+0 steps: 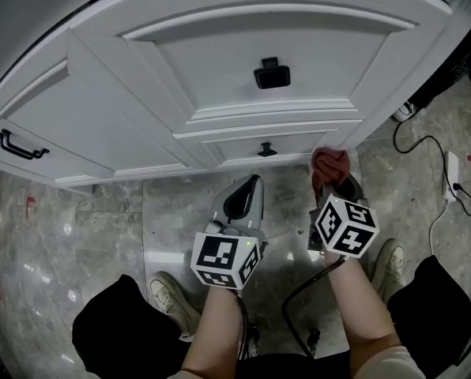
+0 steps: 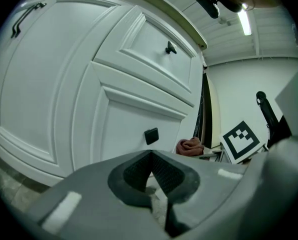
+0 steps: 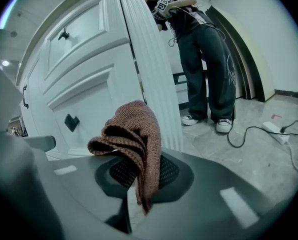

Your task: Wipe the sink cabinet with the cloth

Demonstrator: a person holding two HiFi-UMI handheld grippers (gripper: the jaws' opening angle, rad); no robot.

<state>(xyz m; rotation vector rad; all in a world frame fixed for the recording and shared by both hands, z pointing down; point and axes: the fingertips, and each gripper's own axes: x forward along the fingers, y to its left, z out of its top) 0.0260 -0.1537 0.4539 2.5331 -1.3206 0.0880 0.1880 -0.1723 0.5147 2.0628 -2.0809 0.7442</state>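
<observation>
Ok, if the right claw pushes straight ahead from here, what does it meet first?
Most likely the sink cabinet's fluted corner post, with the cloth pinched in the right claw touching first. Depth is unclear.

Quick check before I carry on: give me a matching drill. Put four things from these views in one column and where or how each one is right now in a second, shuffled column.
Things:
1. cloth
2. left gripper
3. black bar handle
4. white power strip

Place or state:
A. on the floor at the far right of the head view, cable attached
B. jaws together, nothing between them
C. on the cabinet door at the left of the head view
D. clamped in the right gripper

Pairs: 1-D, 2-B, 3-C, 4-A.
</observation>
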